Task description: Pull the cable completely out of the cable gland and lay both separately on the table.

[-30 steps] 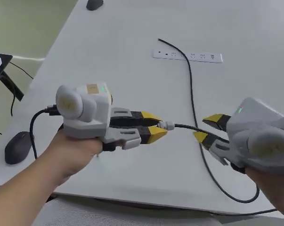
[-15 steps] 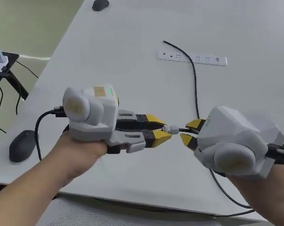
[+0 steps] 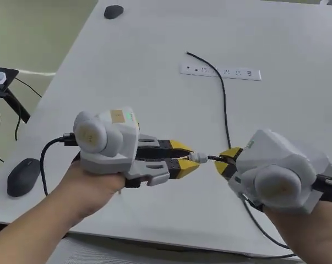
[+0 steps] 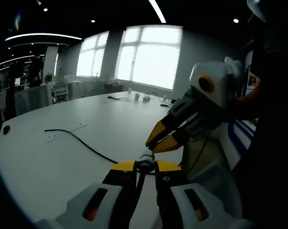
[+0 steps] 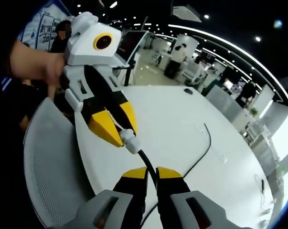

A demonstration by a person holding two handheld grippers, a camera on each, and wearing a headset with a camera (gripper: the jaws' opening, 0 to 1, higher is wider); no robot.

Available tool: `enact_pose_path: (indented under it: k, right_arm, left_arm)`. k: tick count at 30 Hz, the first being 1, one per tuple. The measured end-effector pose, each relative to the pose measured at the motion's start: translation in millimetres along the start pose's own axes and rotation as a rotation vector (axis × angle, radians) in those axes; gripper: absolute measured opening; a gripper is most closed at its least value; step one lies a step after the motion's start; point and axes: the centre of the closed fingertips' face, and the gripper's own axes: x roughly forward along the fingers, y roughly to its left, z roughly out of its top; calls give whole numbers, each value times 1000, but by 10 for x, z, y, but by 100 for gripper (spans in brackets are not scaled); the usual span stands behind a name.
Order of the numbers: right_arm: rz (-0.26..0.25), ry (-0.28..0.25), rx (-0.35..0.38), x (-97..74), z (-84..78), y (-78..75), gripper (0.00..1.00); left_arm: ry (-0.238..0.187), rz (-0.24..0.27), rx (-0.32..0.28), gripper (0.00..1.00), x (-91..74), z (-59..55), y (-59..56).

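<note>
Left gripper (image 3: pixel 192 157) is clamping white cable gland (image 3: pixel 199 159), half hidden in its jaws, above tabletop (image 3: pixel 154 71). Right gripper (image 3: pixel 221 160) is pinching black cable (image 3: pixel 225 110) just beside it, its body hiding the cable's near run.

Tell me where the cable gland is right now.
In the head view the cable gland sits mid-air over the near edge of the table, clamped in the left gripper, with the right gripper shut on the cable just right of it.
</note>
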Motion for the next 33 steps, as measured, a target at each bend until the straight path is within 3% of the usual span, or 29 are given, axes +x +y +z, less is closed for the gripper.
enact_pose_path:
  k: [6,15,20,23,28,33]
  right_arm:
    - [-12,-12,47,-5,-75,-59,1]
    - [-47,-10,215,-19,-295,-189,1]
    - [-67,1,247,-1,-426,-228,1]
    - [-68,-24,339,8,-480,-236,1]
    - [-94,-23,358,12,-594,-287,1]
    - [-85,-2,424,45,-723,-292,1]
  left_arm:
    - [-2,0,5,15,-1,24,-9]
    - [4,4,18,15,15,28,-21]
    - [11,5,35,15,35,26,-42]
    - [1,-3,24,15,41,42,-63]
    - [-4,-2,32,15,48,53,-78]
    - [0,-7,34,15,46,35,-89]
